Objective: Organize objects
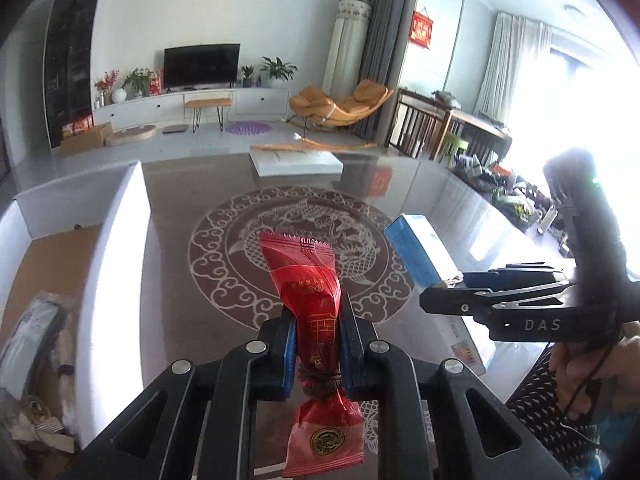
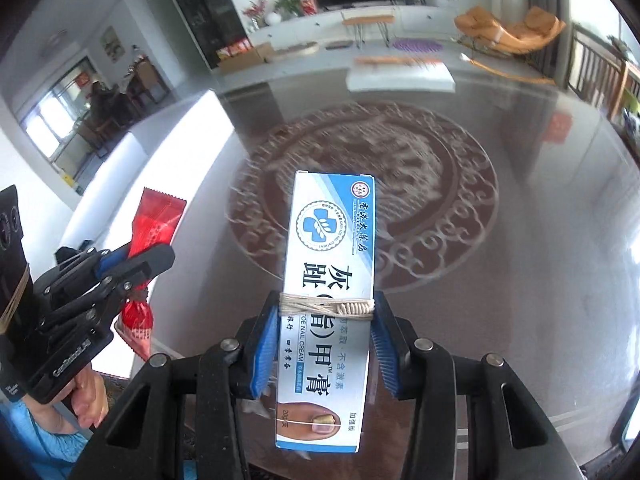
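My left gripper (image 1: 318, 320) is shut on a red snack packet (image 1: 308, 276) tied with brown cord, held above the glass table (image 1: 192, 320). My right gripper (image 2: 326, 316) is shut on a blue and white cream box (image 2: 330, 240) wrapped with pale string. In the left wrist view the right gripper (image 1: 444, 288) holds the box (image 1: 416, 248) to the right of the packet. In the right wrist view the left gripper (image 2: 136, 264) holds the packet (image 2: 154, 224) at the left.
A white cardboard box (image 1: 108, 248) stands open at the left with several items (image 1: 36, 360) inside. A flat white box (image 1: 296, 162) lies at the table's far edge. The table top carries a round dragon pattern (image 1: 240, 240).
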